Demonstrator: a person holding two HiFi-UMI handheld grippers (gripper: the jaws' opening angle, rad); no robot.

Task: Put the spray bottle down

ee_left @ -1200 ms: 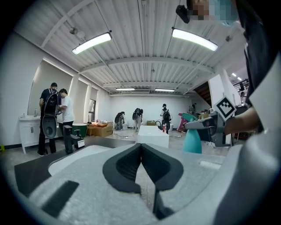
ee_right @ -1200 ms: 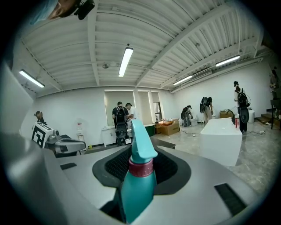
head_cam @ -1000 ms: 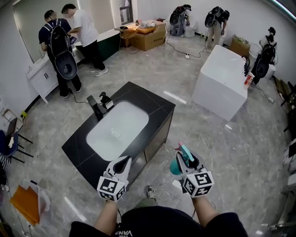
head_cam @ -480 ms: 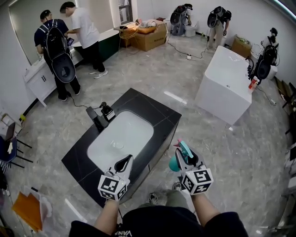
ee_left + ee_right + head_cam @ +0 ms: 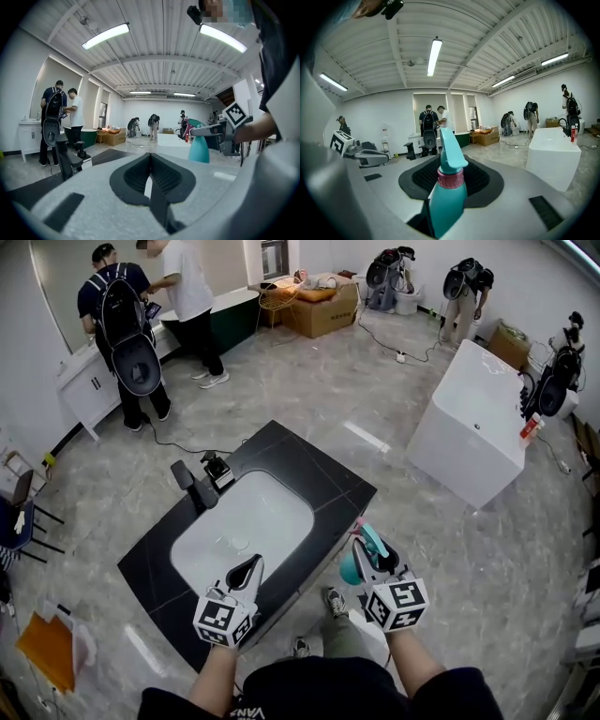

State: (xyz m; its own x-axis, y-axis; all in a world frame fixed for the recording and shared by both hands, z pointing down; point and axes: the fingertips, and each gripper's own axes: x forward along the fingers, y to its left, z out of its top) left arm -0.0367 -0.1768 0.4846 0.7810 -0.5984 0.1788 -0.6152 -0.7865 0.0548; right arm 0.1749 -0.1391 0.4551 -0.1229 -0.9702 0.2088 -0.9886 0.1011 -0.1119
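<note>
My right gripper is shut on a teal spray bottle with a pink collar, held upright just off the near right edge of a black counter. In the right gripper view the spray bottle stands between the ribbed pads, nozzle pointing away. My left gripper hangs over the counter's near edge, shut and holding nothing. The left gripper view shows its pads pressed together, with the spray bottle off to the right. A white basin is set into the counter, with a black faucet on its left rim.
A white block-shaped tub stands to the right on the marble floor. Two people work at a vanity at the back left. A cardboard box and more people are at the far wall. A chair and orange bag are at left.
Both grippers have moved forward to the counter, which now lies closer beneath them. The right gripper still holds the bottle; the left stays shut.
</note>
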